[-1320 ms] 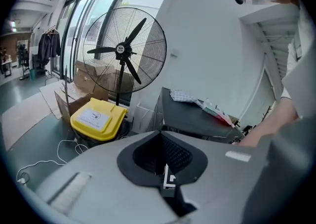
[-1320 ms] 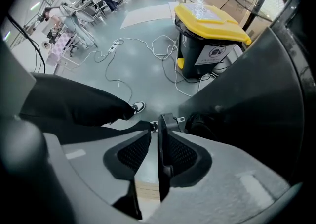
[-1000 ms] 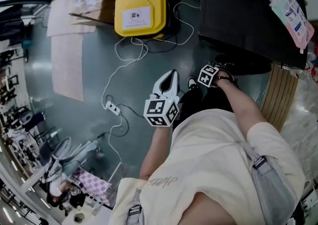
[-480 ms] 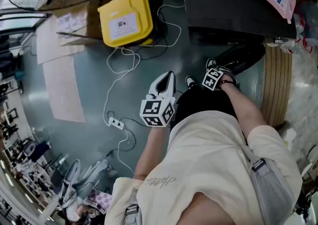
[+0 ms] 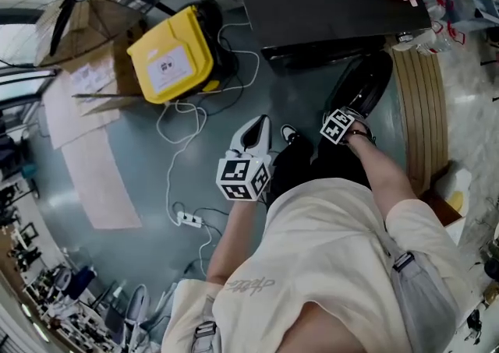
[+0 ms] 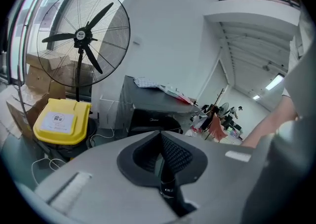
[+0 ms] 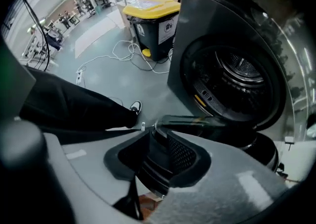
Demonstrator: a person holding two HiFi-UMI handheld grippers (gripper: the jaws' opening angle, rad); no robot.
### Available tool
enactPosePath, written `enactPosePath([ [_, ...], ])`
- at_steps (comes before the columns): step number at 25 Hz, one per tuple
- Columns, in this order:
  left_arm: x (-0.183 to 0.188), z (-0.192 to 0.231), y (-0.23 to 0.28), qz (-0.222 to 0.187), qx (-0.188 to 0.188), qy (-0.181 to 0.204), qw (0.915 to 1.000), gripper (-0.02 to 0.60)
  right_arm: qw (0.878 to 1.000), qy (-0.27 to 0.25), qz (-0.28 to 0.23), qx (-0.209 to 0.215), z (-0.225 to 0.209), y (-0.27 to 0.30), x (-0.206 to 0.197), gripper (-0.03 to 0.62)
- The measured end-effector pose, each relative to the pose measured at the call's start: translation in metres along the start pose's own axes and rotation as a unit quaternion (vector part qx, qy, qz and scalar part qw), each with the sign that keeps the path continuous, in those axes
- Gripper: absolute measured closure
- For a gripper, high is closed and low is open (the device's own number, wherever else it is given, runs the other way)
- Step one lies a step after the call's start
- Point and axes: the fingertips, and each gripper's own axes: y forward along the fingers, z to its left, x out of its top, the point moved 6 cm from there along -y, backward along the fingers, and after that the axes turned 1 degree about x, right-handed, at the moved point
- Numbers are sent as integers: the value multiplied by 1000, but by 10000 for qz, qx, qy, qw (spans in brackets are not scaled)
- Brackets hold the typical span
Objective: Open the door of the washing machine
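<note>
At washer (image 5: 327, 8) front, door (image 5: 360, 86) swung out toward person (image 5: 335, 266), R tool (image 7: 158, 136) just closing on rim (image 7: 207, 120), L tool (image 6: 159, 141) closed, empty.

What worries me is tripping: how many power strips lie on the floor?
1: the white power strip lies on the floor at the head view's lower left, along a white cable. More could be hidden beneath the person.

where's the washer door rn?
Head view, upper right: the door hangs open in front of the washing machine, right by the right gripper. In the right gripper view its rim sits between the jaws, which have just been closing on it.
</note>
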Motion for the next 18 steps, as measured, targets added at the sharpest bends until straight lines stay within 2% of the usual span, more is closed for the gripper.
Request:
enactPosePath([
  [3, 0, -9, 12, 50, -171, 131, 9998, 565, 9971, 701, -271, 140, -4, -4, -12, 496],
  [7, -1, -28, 23, 192, -365, 309, 9987, 565, 9866, 1527, -502, 290, -6, -8, -35, 502],
  [18, 4, -90, 47, 407, -572, 703, 9951, 564, 9682, 2313, -859, 408, -16, -11, -87, 519],
])
